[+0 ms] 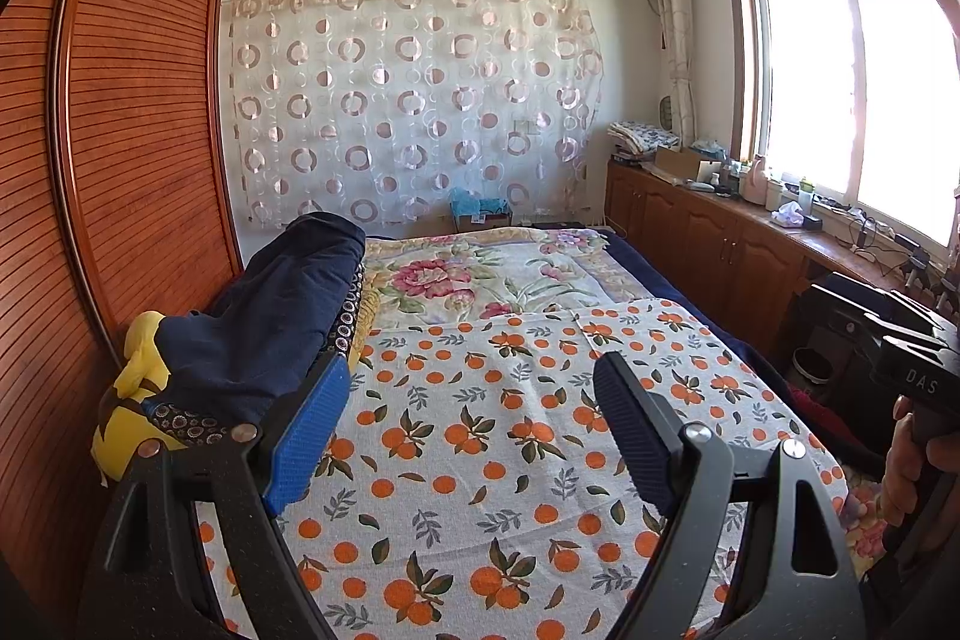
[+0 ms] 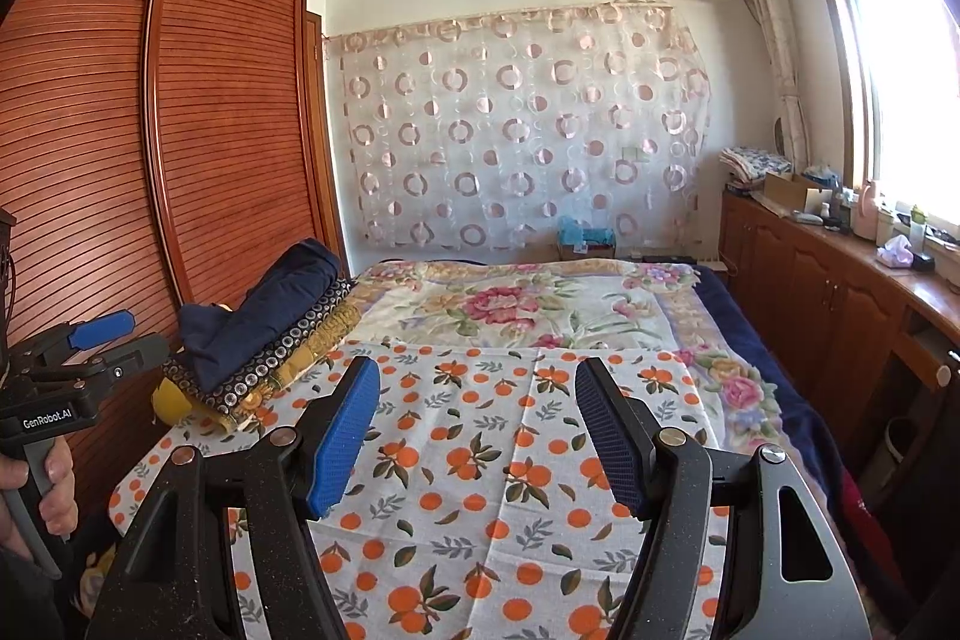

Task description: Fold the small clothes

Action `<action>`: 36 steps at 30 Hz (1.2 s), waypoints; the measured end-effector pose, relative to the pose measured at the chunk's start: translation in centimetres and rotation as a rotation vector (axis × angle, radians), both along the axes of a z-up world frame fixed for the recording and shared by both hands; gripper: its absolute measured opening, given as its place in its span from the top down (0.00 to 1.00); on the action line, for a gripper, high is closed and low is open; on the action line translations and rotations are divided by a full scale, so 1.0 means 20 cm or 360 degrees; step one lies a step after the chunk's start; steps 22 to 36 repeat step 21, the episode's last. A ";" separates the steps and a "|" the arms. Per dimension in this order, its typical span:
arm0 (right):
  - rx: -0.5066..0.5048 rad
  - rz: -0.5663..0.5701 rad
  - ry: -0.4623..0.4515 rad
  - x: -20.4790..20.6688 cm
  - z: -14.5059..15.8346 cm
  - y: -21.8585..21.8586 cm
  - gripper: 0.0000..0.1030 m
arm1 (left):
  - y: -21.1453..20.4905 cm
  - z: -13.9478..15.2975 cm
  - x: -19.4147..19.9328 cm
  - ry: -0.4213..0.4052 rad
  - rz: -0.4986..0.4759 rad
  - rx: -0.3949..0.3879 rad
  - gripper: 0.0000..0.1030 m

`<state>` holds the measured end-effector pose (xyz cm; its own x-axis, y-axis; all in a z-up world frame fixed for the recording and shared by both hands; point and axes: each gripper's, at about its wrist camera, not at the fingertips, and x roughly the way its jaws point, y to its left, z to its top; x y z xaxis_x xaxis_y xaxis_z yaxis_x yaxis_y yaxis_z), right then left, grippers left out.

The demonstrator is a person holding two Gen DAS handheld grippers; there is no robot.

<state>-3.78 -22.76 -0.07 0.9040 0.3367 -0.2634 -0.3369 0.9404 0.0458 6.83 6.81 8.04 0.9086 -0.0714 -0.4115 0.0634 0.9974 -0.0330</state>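
A pile of clothes lies at the bed's left edge: a navy garment (image 1: 270, 328) (image 2: 264, 316) on top, a dark circle-patterned one (image 2: 264, 376) under it, and a yellow piece (image 1: 135, 370) at the near end. My left gripper (image 1: 474, 400) is open above an orange-print cloth (image 1: 480, 460) (image 2: 480, 460), its blue-padded finger close beside the pile. My right gripper (image 2: 477, 406) is also open over the same cloth, nothing between its fingers. The left gripper (image 2: 114, 340) shows in the right wrist view at far left, held by a hand (image 2: 57, 484).
A floral blanket (image 1: 480, 274) covers the far half of the bed. A tall wooden wardrobe (image 1: 120, 130) stands along the left. A low cabinet (image 1: 720, 244) with clutter runs under the window on the right. A patterned curtain (image 1: 414, 100) hangs on the back wall.
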 end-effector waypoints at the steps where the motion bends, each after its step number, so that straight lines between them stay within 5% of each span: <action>1: 0.0000 0.0001 -0.0002 0.00 0.00 0.00 0.32 | 0.00 0.00 0.00 0.0000 0.0000 0.0000 0.19; 36: 0.0006 -0.0015 -0.0002 0.01 0.00 0.01 0.32 | 0.00 -0.01 -0.01 -0.0002 0.0002 0.0000 0.19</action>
